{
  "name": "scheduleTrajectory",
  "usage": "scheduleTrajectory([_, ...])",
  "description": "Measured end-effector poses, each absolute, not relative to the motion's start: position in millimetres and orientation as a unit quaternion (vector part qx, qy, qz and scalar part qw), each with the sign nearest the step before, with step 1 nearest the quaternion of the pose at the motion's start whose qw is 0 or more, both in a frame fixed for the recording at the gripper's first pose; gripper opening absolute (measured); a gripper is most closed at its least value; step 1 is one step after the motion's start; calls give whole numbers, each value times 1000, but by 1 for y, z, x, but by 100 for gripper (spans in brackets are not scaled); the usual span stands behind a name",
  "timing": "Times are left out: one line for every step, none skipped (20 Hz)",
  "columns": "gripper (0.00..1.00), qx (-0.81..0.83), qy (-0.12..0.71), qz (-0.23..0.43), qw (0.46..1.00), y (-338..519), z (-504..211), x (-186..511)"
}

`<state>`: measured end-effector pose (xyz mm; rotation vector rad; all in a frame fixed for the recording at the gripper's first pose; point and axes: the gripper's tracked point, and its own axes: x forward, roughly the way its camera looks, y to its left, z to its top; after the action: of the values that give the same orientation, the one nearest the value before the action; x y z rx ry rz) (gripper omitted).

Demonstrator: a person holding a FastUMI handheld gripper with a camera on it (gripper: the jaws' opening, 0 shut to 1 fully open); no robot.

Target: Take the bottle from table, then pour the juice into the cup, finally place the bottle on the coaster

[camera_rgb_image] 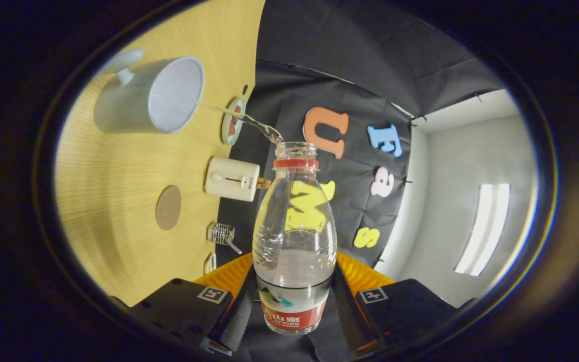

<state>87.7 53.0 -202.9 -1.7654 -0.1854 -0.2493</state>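
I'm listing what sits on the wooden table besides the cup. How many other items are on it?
5: a round coaster, a small white device beyond it, a plate near the cup, a metal tool and a small item near the fingers.

I see bottle (294, 236), clear glossy plastic, ribbed lower down, paper-like label, pinched from both sides by gripper (294, 301) fingers. Cup (149, 95), upper left: smooth matt white, ceramic-looking. Table (118, 201): pale wood grain, satin. Coaster (168, 207): flat matt disc, cork-like. Small box (232, 179): smooth cream plastic. Wall (360, 75): creased matt cloth.
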Motion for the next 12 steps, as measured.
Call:
scheduleTrajectory([80, -771, -80, -110, 623, 52, -204, 86])
scheduleTrajectory([80, -771, -79, -111, 622, 52, -205, 86])
scheduleTrajectory([80, -772, -79, -112, 620, 52, -204, 85])
scheduleTrajectory([80, -772, -78, -113, 620, 51, -204, 86])
scheduleTrajectory([80, -772, -78, -114, 620, 51, -202, 87])
scheduleTrajectory([80, -773, -79, -114, 618, 51, -202, 87])
scheduleTrajectory([80, -775, -79, -115, 616, 51, -203, 86])
scheduleTrajectory([80, -777, -80, -115, 614, 51, -203, 84])
scheduleTrajectory([80, -779, -80, -116, 611, 52, -203, 84])
scheduleTrajectory([80, -780, -81, -117, 609, 52, -203, 83])
scheduleTrajectory([80, -781, -81, -118, 608, 51, -202, 85])
scheduleTrajectory([80, -781, -81, -119, 607, 52, -202, 84])
